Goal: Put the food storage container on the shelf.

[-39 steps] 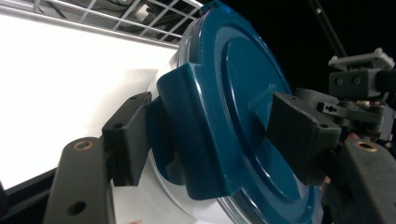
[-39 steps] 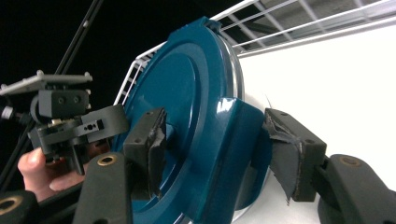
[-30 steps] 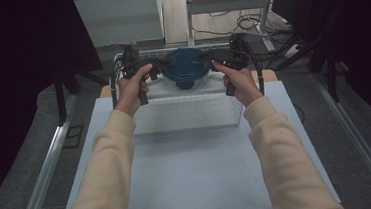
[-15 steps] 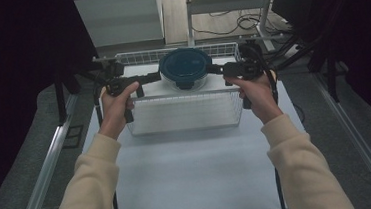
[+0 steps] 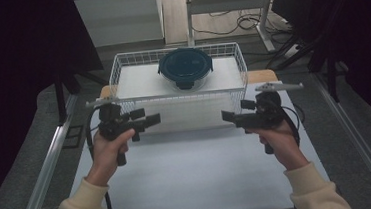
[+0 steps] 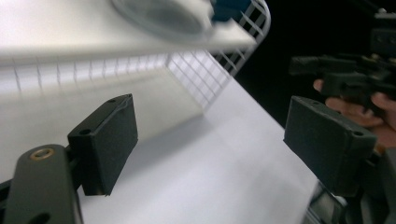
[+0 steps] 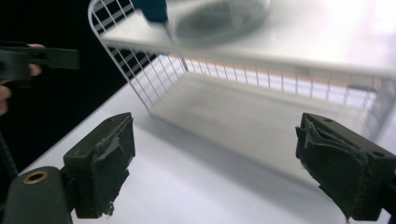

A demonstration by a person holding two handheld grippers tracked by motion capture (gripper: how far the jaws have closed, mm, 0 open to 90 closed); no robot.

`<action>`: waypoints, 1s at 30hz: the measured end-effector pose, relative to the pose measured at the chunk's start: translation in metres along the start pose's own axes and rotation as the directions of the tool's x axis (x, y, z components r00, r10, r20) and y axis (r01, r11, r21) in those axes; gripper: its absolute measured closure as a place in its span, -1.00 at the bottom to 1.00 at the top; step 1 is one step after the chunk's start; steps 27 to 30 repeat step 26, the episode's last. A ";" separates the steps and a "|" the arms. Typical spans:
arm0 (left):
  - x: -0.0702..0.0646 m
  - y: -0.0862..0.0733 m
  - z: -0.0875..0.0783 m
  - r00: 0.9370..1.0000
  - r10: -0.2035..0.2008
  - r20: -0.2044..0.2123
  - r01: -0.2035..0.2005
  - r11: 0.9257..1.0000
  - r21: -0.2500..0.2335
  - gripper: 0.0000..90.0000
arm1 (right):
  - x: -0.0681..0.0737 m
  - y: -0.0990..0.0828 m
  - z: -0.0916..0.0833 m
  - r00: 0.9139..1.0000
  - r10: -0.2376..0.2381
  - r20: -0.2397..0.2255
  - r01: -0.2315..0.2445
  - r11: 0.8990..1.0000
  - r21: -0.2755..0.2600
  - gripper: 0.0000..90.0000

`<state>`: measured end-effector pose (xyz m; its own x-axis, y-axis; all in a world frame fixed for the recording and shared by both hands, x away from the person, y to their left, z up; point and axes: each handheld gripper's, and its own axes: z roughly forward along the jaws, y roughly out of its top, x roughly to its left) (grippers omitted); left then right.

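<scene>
Atop basket (image 5: 115, 70), blurred container (image 6: 159, 14) (cropped)

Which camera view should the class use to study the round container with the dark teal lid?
The high view: the round container sits whole and sharp on the wire basket's upper shelf, lid facing up. The left gripper view and right gripper view catch only a blurred, cropped part of its underside edge.
</scene>
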<state>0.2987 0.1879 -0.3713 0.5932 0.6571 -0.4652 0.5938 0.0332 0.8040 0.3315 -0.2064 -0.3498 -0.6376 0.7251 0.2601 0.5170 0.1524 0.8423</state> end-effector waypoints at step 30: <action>0.020 -0.128 -0.009 0.985 0.032 -0.171 -0.020 0.997 0.074 -0.63 | -0.020 -0.130 -0.012 0.998 -0.017 0.058 0.012 0.997 0.077 -0.70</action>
